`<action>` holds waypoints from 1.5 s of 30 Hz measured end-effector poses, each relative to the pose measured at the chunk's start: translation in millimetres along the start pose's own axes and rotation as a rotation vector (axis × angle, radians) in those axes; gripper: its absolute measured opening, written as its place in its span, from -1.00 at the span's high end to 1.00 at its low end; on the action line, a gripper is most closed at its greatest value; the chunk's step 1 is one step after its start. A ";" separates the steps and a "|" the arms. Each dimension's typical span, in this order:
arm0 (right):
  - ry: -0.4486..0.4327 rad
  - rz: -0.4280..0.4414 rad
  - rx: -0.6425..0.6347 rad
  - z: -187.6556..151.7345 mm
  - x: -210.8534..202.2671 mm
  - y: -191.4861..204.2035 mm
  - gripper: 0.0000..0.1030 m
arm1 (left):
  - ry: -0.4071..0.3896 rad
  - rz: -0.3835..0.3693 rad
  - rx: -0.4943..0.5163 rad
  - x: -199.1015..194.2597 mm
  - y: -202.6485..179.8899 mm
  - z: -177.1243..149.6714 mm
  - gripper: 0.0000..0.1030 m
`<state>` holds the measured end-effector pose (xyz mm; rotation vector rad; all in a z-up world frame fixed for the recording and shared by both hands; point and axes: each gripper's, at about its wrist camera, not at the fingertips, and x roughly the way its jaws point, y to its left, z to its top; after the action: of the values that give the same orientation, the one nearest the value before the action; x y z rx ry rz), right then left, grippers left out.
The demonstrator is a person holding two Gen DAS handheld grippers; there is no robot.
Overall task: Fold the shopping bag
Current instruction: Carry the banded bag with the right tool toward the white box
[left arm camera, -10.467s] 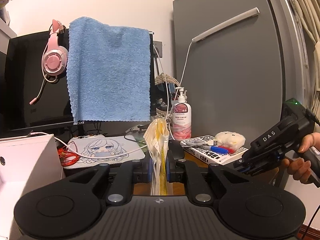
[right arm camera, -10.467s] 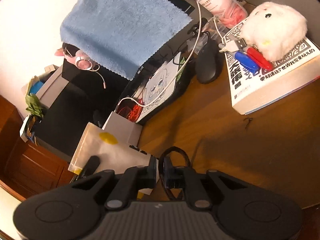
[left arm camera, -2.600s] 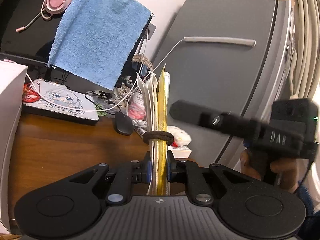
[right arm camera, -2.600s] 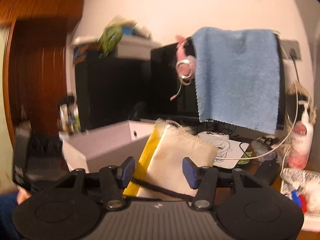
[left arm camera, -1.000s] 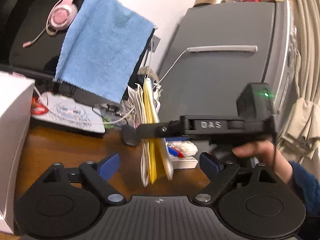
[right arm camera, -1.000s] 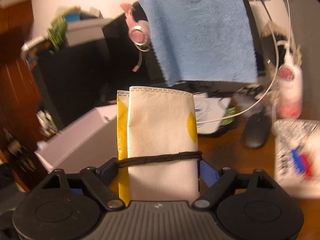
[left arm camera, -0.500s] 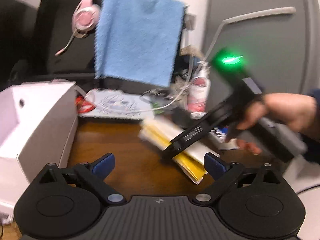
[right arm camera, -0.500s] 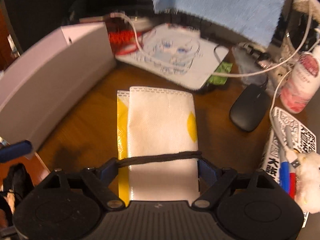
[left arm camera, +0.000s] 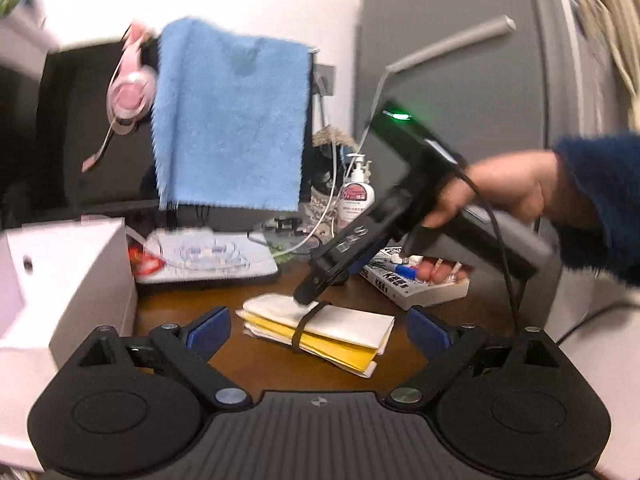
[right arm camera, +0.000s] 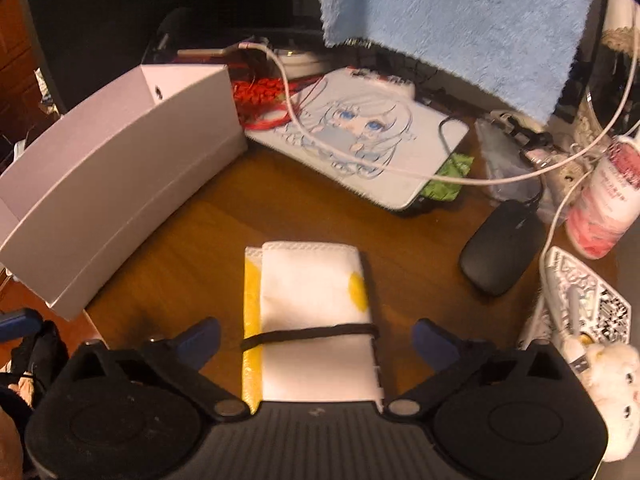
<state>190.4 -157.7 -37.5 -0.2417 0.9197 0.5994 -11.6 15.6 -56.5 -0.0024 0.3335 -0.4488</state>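
Holding our right gripper (right arm camera: 316,338) spread wide above the surface (right arm camera: 192,240), we see the folded shopping bag (right arm camera: 312,304) lying flat between its blue-padded fingers (right arm camera: 198,338), touched by neither. A black band (right arm camera: 308,334) wraps the white and yellow bundle. From the left wrist view, our left gripper (left arm camera: 318,326) is spread wide too, with the shopping bag (left arm camera: 320,330) lying just beyond it, and the tip of the right gripper (left arm camera: 308,294) meets the bag's top near the band. Further out sit a white box (right arm camera: 120,184), a black mouse (right arm camera: 502,248), a printed mat (right arm camera: 360,136) and a blue towel (right arm camera: 452,16).
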 end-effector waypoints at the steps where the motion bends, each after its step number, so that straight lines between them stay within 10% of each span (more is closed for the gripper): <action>1: -0.023 0.006 -0.004 -0.4 -3.6 -1.7 -1.00 | 0.015 0.004 -0.015 -0.8 3.0 3.5 -0.85; 5: -0.041 0.069 -0.061 4.0 -10.0 -9.1 -1.00 | 0.011 0.044 -0.086 -17.6 16.5 20.4 -0.94; 10: -0.008 -0.050 -0.158 17.8 -9.2 2.4 -0.99 | -0.056 -0.027 -0.212 -51.0 50.8 41.0 -0.99; 15: 0.142 0.080 -0.133 23.4 11.0 6.6 -0.99 | -0.059 -0.069 -0.284 -76.8 82.0 52.5 -0.99; 26: 0.343 0.073 -0.096 21.8 59.0 10.8 -0.99 | -0.014 0.072 -0.287 -105.1 109.9 50.7 -0.99; 45: 0.388 0.066 -0.162 9.0 67.2 11.4 -0.85 | -0.015 0.115 -0.205 -121.0 103.5 47.0 -0.99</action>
<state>220.6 -118.9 -85.5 -0.4861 1.2577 0.7027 -55.2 157.2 18.4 -0.1848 0.3619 -0.2988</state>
